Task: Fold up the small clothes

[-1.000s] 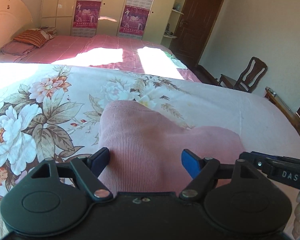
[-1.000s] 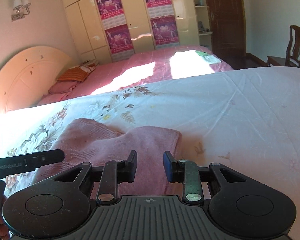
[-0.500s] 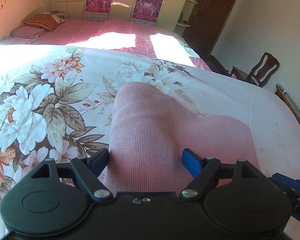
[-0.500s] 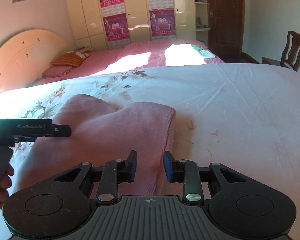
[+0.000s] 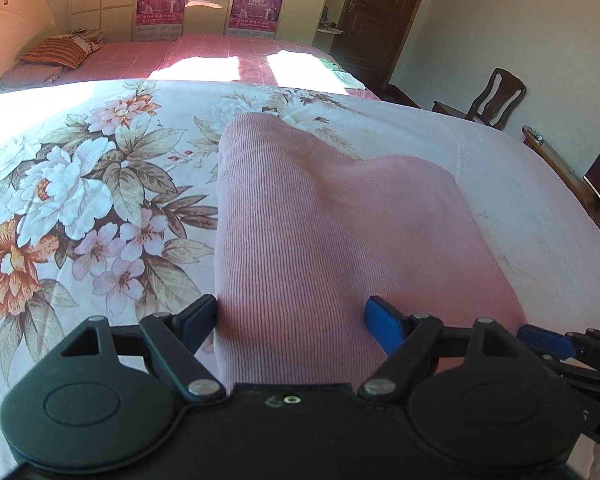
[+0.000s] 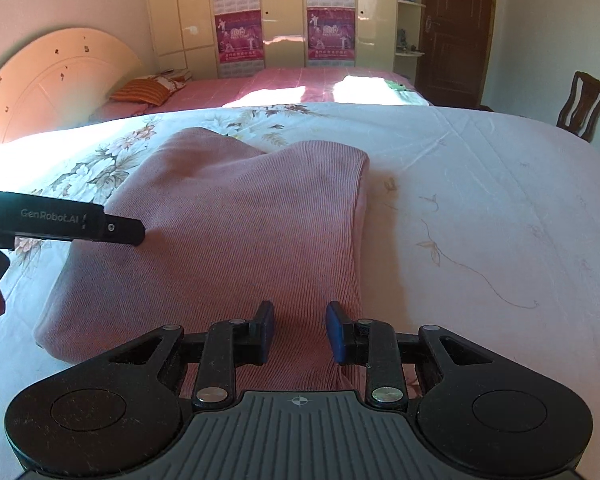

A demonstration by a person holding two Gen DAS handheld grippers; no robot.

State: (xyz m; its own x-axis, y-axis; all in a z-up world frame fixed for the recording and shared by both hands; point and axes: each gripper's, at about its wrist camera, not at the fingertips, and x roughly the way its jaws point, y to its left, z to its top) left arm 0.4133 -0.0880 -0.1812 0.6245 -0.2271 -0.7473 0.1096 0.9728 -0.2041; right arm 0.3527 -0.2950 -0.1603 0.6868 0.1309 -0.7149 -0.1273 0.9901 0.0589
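The pink ribbed garment (image 5: 332, 232) lies folded on the floral bedsheet (image 5: 80, 200), near the bed's front edge. The left gripper (image 5: 290, 320) is spread wide above the garment's near left part, grasping nothing. The right gripper (image 6: 300, 330) is parted over the garment's near right edge, also released.

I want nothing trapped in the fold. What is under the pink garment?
The pink garment lies on the floral bedsheet, which shows all around it. Whatever is directly beneath or inside its folds is covered.
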